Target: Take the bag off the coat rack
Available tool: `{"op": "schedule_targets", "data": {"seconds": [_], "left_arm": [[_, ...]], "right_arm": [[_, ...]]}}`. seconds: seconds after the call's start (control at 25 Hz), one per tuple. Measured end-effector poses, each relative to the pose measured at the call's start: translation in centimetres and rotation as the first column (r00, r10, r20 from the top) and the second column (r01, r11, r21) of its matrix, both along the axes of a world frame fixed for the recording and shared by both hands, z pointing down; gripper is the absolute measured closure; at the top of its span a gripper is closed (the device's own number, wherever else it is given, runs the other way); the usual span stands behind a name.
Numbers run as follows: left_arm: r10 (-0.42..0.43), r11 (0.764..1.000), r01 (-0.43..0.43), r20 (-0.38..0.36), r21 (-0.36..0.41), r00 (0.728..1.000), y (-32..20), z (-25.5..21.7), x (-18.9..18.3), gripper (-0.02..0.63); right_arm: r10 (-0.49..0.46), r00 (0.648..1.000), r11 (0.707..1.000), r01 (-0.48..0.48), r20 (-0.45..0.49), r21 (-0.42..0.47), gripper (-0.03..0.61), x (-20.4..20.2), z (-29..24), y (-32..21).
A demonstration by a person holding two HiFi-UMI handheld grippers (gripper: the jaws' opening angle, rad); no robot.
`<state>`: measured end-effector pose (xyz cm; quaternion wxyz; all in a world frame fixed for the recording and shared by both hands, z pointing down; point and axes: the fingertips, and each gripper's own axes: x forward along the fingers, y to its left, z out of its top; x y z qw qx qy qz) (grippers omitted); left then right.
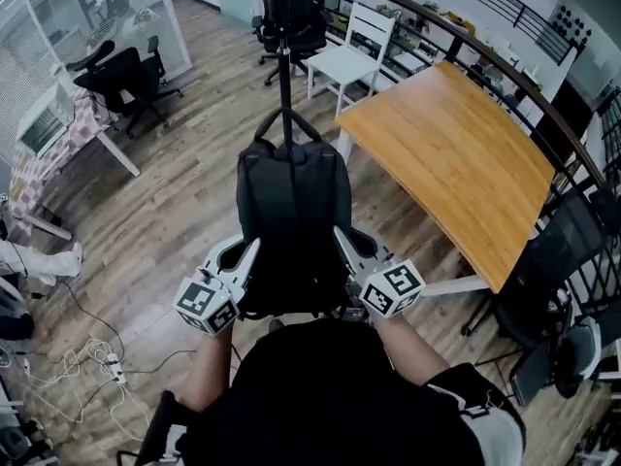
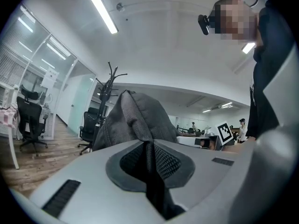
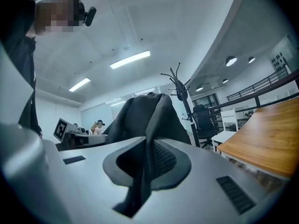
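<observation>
A dark grey backpack (image 1: 291, 212) stands upright in front of the black coat rack (image 1: 284, 66). Its top loop (image 1: 287, 116) lies against the pole; whether it hangs on a hook I cannot tell. My left gripper (image 1: 247, 255) is shut on the bag's lower left side and my right gripper (image 1: 342, 241) on its lower right side. In the left gripper view, bag fabric (image 2: 135, 120) is pinched in the left gripper (image 2: 149, 146), with the rack's hooks (image 2: 112, 78) behind. In the right gripper view, the right gripper (image 3: 148, 146) pinches the bag (image 3: 145, 118) the same way, and the rack top (image 3: 176, 83) rises behind.
A wooden table (image 1: 456, 153) stands to the right, with a white chair (image 1: 354, 51) beyond it. Black office chairs stand behind the rack (image 1: 291, 17) and at far left (image 1: 121, 71). Cables (image 1: 87, 362) lie on the floor at lower left. A railing (image 1: 505, 61) curves along the right.
</observation>
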<state>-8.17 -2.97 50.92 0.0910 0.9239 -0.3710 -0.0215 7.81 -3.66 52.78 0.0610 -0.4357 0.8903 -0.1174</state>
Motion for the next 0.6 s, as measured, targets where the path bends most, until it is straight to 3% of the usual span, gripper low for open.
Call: {"op": "schedule_targets", "data": {"seconds": [0.4, 0.6], "left_arm": [[0.021, 1.0, -0.022, -0.027, -0.011, 0.999, 0.8, -1.2, 0.6, 0.575], [0.016, 1.0, -0.016, -0.041, -0.015, 0.999, -1.3, -2.7, 1.0, 0.575]], "right_arm": [[-0.006, 1.0, 1.0, 0.006, -0.029, 0.004, 0.531, 0.2, -1.7, 1.0], [-0.02, 0.999, 1.0, 0.02, -0.044, 0.008, 0.531, 0.5, -3.4, -1.2]]}}
